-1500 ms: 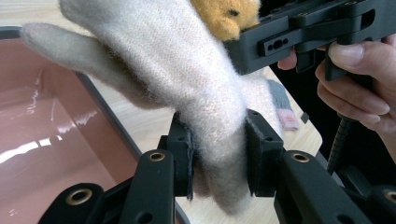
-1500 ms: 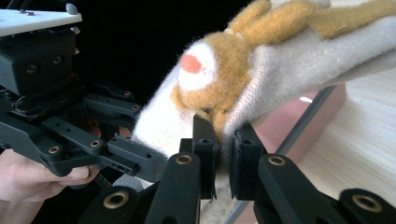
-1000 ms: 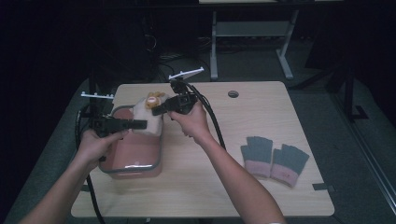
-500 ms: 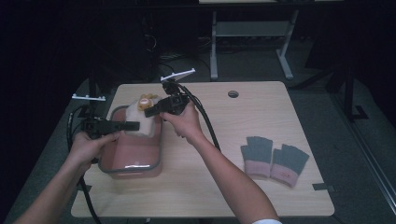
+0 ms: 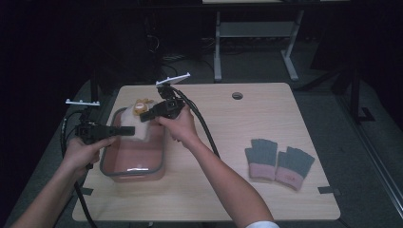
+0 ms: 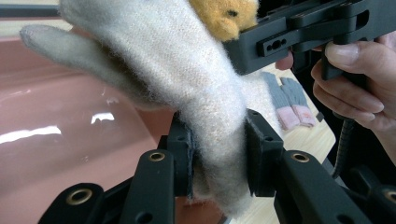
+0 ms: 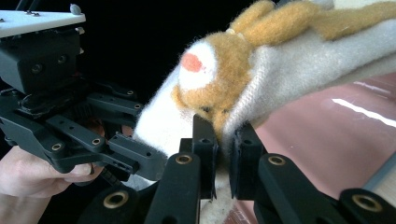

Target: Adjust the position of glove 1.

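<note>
Both hands have drawn slightly toward the person since the earlier frame, carrying the fluffy cream mitten with a tan animal face [image 5: 138, 124]. Nearest, the left gripper [image 6: 218, 154] pinches its cuff. Just beyond, the right gripper [image 7: 224, 142] pinches the face end. Below them lies the pink plastic tub [image 5: 135, 161]. I judge lowering both evenly is best.
</note>
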Motion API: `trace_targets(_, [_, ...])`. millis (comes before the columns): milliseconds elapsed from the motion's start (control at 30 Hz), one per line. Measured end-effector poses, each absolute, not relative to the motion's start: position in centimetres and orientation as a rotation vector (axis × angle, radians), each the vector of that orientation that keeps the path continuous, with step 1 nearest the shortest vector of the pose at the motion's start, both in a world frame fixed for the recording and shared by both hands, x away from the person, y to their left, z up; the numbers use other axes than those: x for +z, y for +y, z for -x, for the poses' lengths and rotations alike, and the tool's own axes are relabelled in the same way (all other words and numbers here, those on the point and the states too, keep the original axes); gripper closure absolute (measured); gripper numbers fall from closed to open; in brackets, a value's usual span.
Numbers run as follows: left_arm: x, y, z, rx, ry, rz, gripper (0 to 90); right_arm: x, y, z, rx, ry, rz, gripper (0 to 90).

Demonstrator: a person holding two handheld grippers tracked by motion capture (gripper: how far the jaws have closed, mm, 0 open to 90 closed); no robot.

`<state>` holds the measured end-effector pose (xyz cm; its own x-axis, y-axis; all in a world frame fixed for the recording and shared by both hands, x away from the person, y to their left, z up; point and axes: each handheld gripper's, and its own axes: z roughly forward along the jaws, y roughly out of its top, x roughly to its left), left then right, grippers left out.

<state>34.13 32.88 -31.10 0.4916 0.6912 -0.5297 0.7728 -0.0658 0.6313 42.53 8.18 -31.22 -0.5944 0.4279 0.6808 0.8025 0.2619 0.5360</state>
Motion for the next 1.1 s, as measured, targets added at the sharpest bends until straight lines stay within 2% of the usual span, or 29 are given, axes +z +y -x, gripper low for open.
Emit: trace_targets(1100, [-34.8,33.9,-34.5,-0.153,1.330,-1.786,67.1,-35.7,10.0,-43.5,-1.185,-2.107,1.128,82.4])
